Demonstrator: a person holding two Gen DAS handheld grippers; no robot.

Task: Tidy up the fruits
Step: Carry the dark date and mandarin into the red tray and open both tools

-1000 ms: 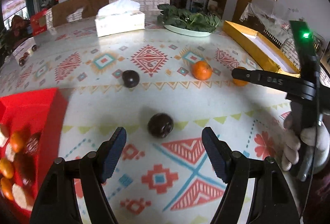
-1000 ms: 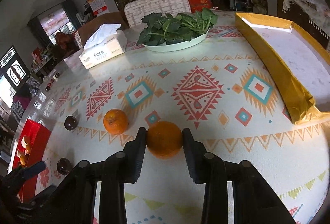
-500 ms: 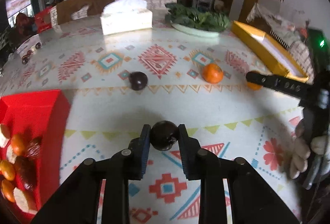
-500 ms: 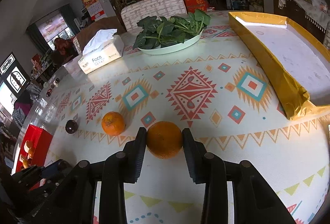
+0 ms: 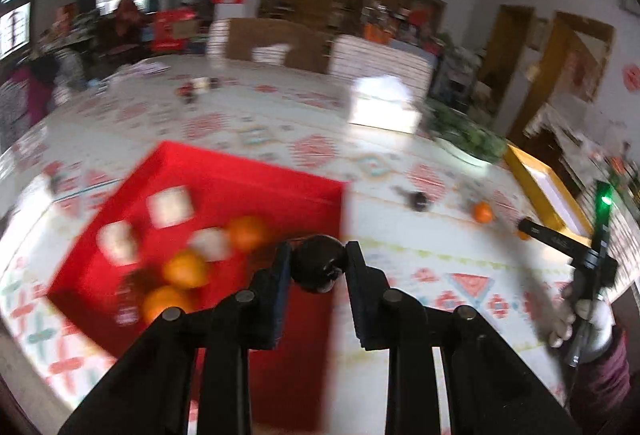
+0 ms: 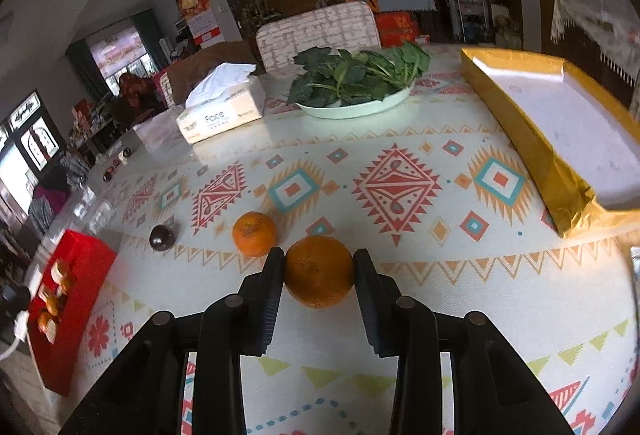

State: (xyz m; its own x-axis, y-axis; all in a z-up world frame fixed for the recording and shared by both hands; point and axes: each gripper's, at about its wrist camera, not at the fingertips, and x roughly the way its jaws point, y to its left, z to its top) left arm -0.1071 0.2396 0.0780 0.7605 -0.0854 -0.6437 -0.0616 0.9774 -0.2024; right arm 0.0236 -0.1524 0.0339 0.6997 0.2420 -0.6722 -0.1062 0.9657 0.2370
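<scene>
My left gripper [image 5: 318, 265] is shut on a dark purple fruit [image 5: 318, 267] and holds it above the right side of the red box [image 5: 256, 191], which holds several oranges and pale pieces. My right gripper [image 6: 319, 271] is shut on an orange [image 6: 319, 271] above the patterned tablecloth. Another orange [image 6: 254, 233] and a second dark fruit [image 6: 161, 237] lie on the cloth to its left. The red box [image 6: 86, 267] also shows at the far left of the right wrist view.
A gold tray [image 6: 532, 139] with a white floor lies at the right. A plate of greens [image 6: 356, 91] and a tissue box [image 6: 222, 115] stand at the back. The right gripper's handle and gloved hand [image 5: 580, 299] show in the left wrist view.
My left gripper closed on the dark fruit, lifted it and swung left over the red box. My right gripper stays shut on the orange, raised slightly.
</scene>
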